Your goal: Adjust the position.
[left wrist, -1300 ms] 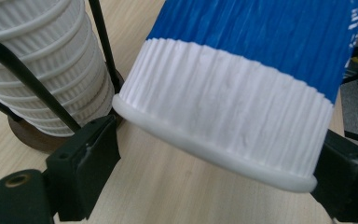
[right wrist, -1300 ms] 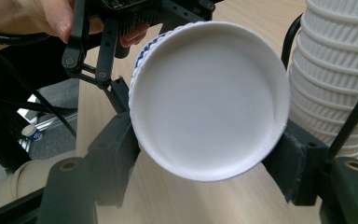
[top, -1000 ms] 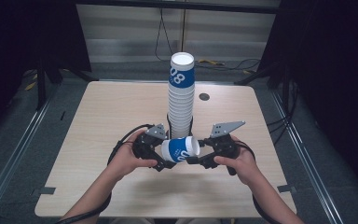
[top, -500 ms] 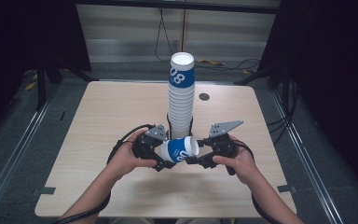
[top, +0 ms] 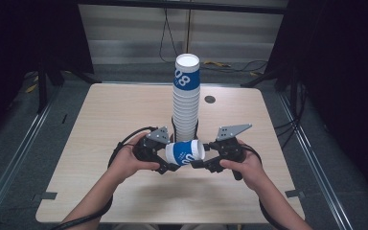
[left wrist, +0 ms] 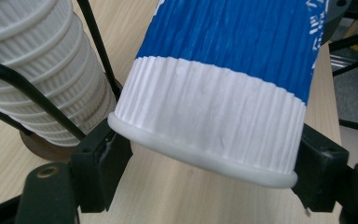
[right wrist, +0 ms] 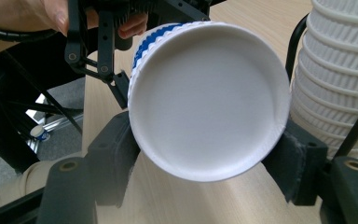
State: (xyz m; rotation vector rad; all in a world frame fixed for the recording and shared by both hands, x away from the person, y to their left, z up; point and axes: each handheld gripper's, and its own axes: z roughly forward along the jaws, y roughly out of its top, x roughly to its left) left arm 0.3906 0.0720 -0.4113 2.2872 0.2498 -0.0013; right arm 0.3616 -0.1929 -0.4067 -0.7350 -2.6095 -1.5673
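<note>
The left gripper (top: pixel 170 165) pinches a blue-and-white paper cup (top: pixel 185 153) lying on its side, its jaws pressed against the ribbed white band near one end. The right gripper (top: pixel 196 164) clamps the same cup at its other end, one jaw on each side of the round white face turned toward it. The cup hangs between the two grippers, above the wooden table (top: pixel 105 120). Just beyond them stands a tall stack of cups (top: pixel 186 98).
</note>
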